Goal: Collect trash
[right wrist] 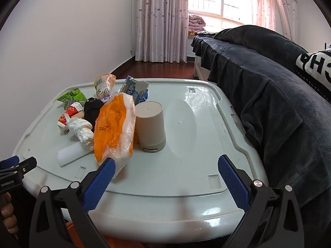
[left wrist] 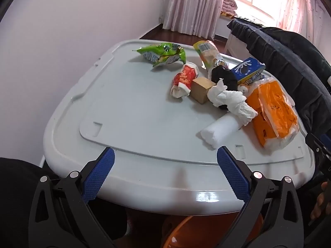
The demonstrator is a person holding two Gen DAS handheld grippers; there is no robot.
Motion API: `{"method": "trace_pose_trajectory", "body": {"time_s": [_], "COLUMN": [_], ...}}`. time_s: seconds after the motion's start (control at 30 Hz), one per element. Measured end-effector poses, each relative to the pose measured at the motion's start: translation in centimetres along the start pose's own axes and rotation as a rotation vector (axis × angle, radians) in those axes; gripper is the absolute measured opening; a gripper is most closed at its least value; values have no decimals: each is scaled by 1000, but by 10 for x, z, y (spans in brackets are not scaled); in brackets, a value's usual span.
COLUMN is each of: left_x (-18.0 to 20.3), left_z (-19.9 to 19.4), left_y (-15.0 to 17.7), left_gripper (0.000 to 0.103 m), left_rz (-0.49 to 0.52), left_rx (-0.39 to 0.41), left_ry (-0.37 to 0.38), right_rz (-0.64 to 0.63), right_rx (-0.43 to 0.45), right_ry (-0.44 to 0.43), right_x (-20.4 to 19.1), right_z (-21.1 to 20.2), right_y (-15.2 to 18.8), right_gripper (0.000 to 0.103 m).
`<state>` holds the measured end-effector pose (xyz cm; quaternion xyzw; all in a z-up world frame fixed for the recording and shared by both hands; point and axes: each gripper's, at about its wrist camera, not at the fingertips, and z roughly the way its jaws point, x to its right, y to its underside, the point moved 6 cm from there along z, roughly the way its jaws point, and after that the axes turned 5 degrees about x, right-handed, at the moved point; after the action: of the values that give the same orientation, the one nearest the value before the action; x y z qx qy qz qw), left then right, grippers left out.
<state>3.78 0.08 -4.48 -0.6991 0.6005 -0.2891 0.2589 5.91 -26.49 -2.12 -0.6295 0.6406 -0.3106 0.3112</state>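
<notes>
Trash lies on a pale grey bin lid: a green wrapper, a red-and-white wrapper, a small cardboard box, crumpled white tissue, a black cloth, a blue box, an orange tissue pack and a white roll. My left gripper is open and empty over the lid's near edge. My right gripper is open and empty, near the orange pack. A beige cup-like container stands upside down just beyond it.
A bed with a dark blanket runs along the lid's right side. A white wall is on the left. Curtains and a window are at the back. An orange container shows below the lid's near edge.
</notes>
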Motion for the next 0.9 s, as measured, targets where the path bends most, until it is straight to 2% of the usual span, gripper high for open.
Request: {"method": "trace_pose_trajectory", "body": {"time_s": [0.07,0.3,0.67,0.77,0.9], "left_x": [0,0,-5,-3,-3], "left_z": [-1,19,4,4,-4], "left_y": [1,6,8,9,8], "left_gripper": [97,97,96,97,96], "left_rz": [-12,-42,18,36,22], "left_rx": [3,-87,-57,-61,-24], "left_ry": [0,4,-28,-16,-7], "right_rz": [-1,-1,-9,-13,-31], "right_rx": [2,3,9,21,39], "right_ry": [0,3,13,16,22], "right_x": [0,0,-5,-2,-3], "right_z": [0,0,-3,-7,-7], "right_y": [0,0,1,0,1], "right_gripper": [98,98,98,98,98]}}
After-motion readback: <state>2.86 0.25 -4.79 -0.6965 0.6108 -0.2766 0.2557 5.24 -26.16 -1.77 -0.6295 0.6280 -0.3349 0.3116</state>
